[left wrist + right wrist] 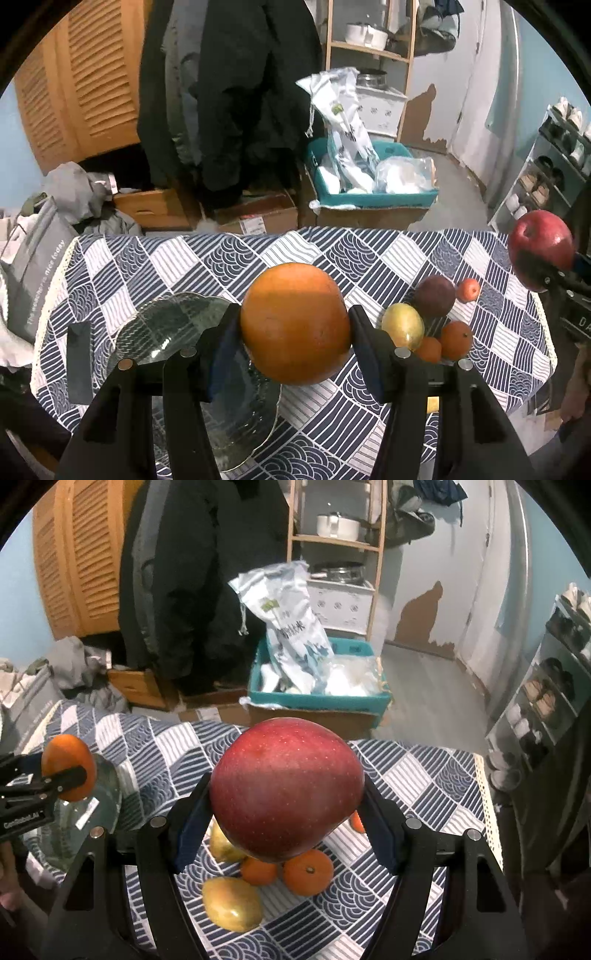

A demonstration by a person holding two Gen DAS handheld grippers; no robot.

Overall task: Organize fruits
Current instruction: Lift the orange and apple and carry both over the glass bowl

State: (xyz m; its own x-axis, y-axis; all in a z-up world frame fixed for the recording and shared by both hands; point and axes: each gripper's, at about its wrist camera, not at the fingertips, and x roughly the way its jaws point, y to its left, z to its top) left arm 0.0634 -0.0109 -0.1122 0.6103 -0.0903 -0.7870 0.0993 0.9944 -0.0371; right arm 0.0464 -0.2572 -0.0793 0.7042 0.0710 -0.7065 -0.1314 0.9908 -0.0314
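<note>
Glass plate (pixel 177 325) left on table, fragile, empty | left gripper (pixel 293 325) clamped on orange (pixel 295 321) at its sides, above plate's right edge; firm, smooth peel | right gripper (pixel 286 794) clamped on red apple (pixel 286 790), held above loose fruit pile (pixel 280 871); heavy, waxy, may slip

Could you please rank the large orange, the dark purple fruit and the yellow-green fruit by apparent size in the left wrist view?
1. large orange, though it is held nearest the camera, which inflates it.
2. dark purple fruit and yellow-green fruit: too alike to separate.
</note>
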